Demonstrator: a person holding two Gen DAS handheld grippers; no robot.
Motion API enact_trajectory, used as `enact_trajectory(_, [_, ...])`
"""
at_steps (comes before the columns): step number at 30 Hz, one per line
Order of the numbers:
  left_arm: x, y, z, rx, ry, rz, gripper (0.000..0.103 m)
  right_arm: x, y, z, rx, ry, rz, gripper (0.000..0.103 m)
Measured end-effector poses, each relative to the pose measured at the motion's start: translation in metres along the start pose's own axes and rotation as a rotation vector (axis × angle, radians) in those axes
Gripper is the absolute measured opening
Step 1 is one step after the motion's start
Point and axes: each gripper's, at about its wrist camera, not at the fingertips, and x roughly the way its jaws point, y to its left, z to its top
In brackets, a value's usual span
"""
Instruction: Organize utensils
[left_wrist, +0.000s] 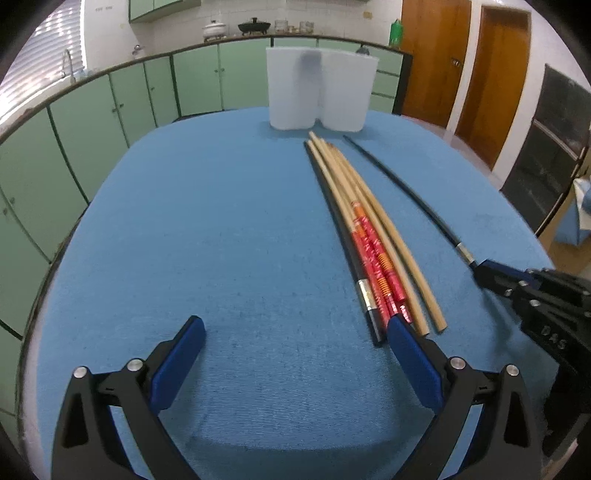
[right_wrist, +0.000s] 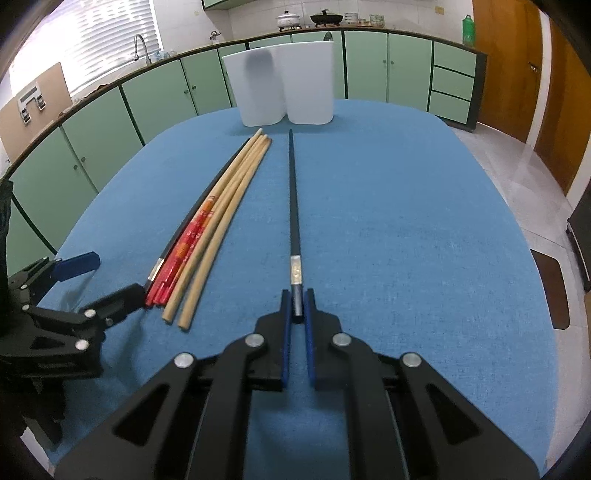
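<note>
Tilted down over the blue table (right_wrist: 406, 221), right gripper (right_wrist: 297, 306) clamps the near end of a black chopstick (right_wrist: 293, 206); left gripper (left_wrist: 295, 343) gapes beside the chopstick bundle (left_wrist: 369, 236). "DAS" marks the right gripper's body.

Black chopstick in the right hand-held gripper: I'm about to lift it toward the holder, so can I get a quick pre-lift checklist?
1. Right hand-held gripper shut on the black chopstick: ok.
2. Grip sits at the very end, past the silver band, so it may pivot: not ok.
3. Chopstick lies apart from the chopstick bundle: ok.
4. White holder upright at the far end of the blue table: ok.
5. Left hand-held gripper open, one finger at the bundle's near ends: ok.
6. Room inside the holder: cannot tell.
</note>
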Motion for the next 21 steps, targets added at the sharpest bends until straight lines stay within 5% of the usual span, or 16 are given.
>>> enact_trajectory(13, [-0.002, 0.004, 0.002, -0.044, -0.015, 0.073, 0.096, 0.001, -0.002, 0.001, 0.013, 0.004, 0.015, 0.007])
enact_trajectory(19, [-0.003, -0.004, 0.002, -0.028, -0.03, 0.061, 0.064, 0.002, -0.002, 0.001, 0.011, 0.005, 0.014, 0.007])
enact_trajectory(21, [-0.003, -0.006, 0.003, -0.026, -0.037, 0.055, 0.044, 0.002, -0.004, 0.001, 0.017, 0.004, 0.022, 0.007])
